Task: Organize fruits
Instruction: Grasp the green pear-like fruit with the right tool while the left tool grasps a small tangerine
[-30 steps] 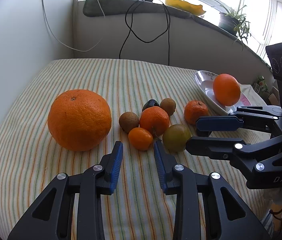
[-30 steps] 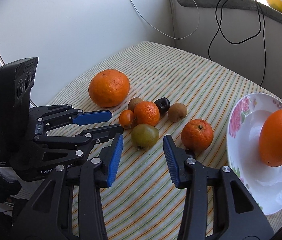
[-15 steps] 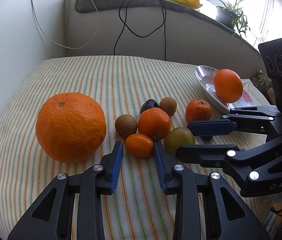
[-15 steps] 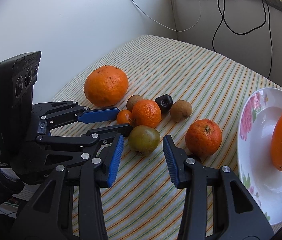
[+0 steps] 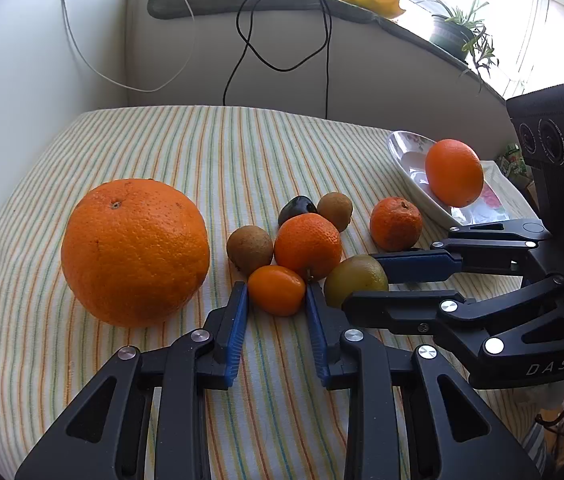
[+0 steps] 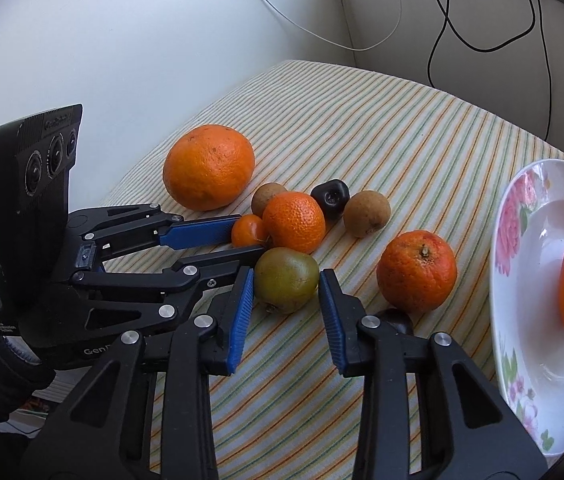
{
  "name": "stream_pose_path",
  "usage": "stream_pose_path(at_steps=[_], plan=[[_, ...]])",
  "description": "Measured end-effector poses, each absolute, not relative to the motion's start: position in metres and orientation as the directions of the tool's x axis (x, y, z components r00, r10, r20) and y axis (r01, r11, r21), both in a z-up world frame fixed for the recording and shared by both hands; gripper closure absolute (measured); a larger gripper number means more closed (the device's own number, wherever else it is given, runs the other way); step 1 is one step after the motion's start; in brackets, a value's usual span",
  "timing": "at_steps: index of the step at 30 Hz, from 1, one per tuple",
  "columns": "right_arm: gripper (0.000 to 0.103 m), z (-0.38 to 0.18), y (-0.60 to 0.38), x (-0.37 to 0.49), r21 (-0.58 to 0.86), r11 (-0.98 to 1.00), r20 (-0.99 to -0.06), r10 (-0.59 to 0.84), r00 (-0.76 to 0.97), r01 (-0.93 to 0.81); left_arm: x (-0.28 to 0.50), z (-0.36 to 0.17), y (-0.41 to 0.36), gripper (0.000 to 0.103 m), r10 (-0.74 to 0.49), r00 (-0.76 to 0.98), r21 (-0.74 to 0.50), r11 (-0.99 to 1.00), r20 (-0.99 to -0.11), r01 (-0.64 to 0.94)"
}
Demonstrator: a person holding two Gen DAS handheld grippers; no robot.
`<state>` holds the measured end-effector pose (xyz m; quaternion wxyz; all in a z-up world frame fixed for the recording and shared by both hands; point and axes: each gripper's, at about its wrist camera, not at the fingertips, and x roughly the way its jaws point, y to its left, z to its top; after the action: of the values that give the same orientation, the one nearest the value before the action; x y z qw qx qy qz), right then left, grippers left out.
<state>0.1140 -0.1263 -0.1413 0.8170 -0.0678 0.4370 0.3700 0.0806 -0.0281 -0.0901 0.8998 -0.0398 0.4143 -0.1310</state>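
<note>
Straddling the small orange fruit (image 5: 276, 289), the left gripper (image 5: 276, 294) gapes unclenched; the right gripper (image 6: 285, 284) likewise flanks the green fruit (image 6: 286, 279).

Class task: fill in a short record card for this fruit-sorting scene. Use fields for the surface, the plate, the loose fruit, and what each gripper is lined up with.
surface: striped cloth
plate: floral plate, holding one orange
loose fruit: large orange, two mandarins, two brown fruits, a dark fruit, all on the cloth
left gripper: open, small orange fruit between its fingertips
right gripper: open, green fruit between its fingertips
</note>
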Motion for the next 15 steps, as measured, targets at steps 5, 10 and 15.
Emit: stream_pose_path(at_steps=[5, 10, 15], plan=[[0.070, -0.141, -0.128, 0.114, 0.224, 0.720, -0.762, 0.550, 0.342, -0.657, 0.079, -0.090, -0.029, 0.076, -0.270, 0.626, -0.182, 0.962, -0.731, 0.203], [0.070, -0.140, -0.133, 0.109, 0.226, 0.724, -0.760, 0.549, 0.348, -0.652, 0.076, -0.087, -0.027, 0.076, -0.269, 0.634, -0.187, 0.963, -0.725, 0.194], [0.070, -0.137, -0.136, 0.104, 0.226, 0.727, -0.755, 0.552, 0.354, -0.649, 0.070, -0.082, -0.021, 0.076, -0.266, 0.640, -0.190, 0.964, -0.720, 0.187]])
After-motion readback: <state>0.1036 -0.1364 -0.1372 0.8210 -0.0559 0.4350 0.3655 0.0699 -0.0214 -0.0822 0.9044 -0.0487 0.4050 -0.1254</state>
